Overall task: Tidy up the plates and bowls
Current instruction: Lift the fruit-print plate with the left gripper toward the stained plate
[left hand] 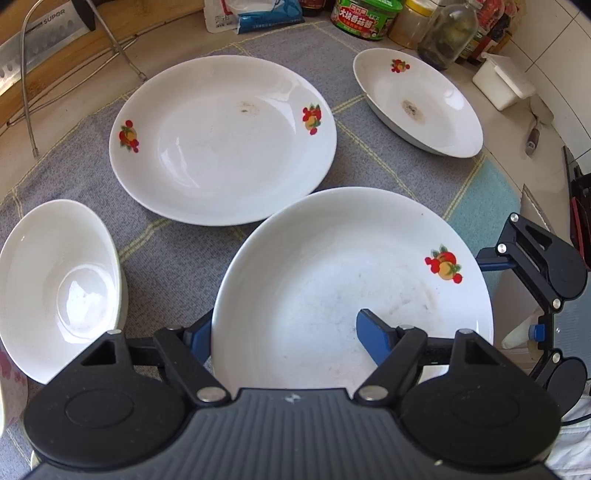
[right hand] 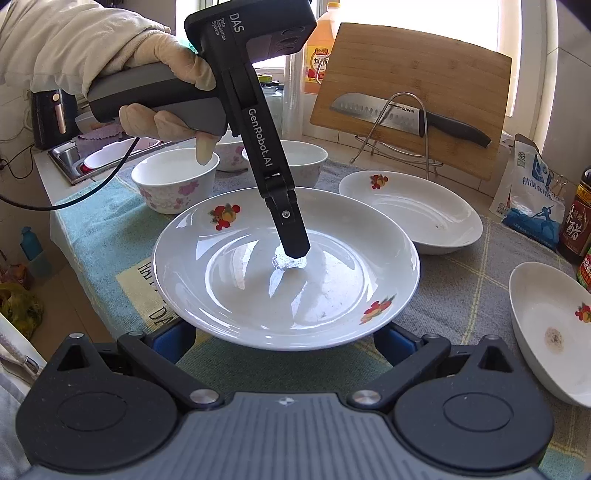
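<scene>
A white plate with fruit prints (left hand: pixel 343 284) (right hand: pixel 284 273) lies nearest on the grey cloth. My left gripper (left hand: pixel 284 332) is open; one blue finger (left hand: pixel 373 338) is over the plate's inside, the other (left hand: pixel 201 332) is outside its rim. In the right wrist view the left gripper's finger (right hand: pixel 291 236) touches down in the plate's middle. My right gripper (right hand: pixel 284 341) is open, its blue fingers (right hand: pixel 173 341) under the plate's near rim on both sides. A second plate (left hand: pixel 221 140) (right hand: pixel 410 210) and a third (left hand: pixel 417 99) (right hand: pixel 550 332) lie beyond. A white bowl (left hand: pixel 59 288) stands at left.
Floral bowls (right hand: pixel 173 181) stand behind the plate near a sink (right hand: pixel 70 162). A cutting board (right hand: pixel 410 96) with a knife (right hand: pixel 406 118) on a wire rack stands at the back. Sauce bottles and jars (left hand: pixel 365 16), a salt bag (right hand: pixel 532 192) and a white box (left hand: pixel 502 79) line the counter edge.
</scene>
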The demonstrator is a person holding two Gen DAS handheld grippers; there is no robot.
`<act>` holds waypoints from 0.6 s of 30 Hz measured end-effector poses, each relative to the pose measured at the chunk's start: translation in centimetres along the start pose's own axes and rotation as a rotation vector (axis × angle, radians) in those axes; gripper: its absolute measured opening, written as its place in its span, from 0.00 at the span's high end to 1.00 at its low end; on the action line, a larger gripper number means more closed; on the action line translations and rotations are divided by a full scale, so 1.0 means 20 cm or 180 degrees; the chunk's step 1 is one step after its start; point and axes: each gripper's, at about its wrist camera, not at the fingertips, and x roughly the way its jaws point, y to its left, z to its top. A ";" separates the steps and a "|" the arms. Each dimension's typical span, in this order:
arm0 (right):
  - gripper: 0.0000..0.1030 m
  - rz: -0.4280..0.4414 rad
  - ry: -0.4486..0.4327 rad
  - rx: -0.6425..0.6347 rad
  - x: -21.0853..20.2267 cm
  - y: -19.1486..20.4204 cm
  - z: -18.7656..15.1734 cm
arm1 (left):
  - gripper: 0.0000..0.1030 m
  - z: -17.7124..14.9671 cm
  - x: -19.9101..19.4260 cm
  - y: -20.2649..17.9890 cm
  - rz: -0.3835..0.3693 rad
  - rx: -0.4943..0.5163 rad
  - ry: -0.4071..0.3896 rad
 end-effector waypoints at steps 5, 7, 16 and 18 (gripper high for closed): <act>0.00 -0.0017 -0.0024 0.0006 -0.04 -0.08 0.00 | 0.25 0.08 -0.01 -0.05 0.0017 0.0011 -0.0037; 0.00 -0.0025 -0.0037 0.0000 -0.06 -0.12 0.00 | 0.25 0.11 -0.01 -0.07 0.0018 0.0031 -0.0047; 0.00 -0.0113 -0.0115 0.0086 -0.16 -0.29 -0.03 | 0.25 0.30 0.02 -0.20 0.0041 0.0160 -0.0064; 0.00 -0.0146 -0.0133 0.0125 -0.18 -0.34 -0.05 | 0.25 0.34 0.04 -0.22 0.0036 0.0203 -0.0058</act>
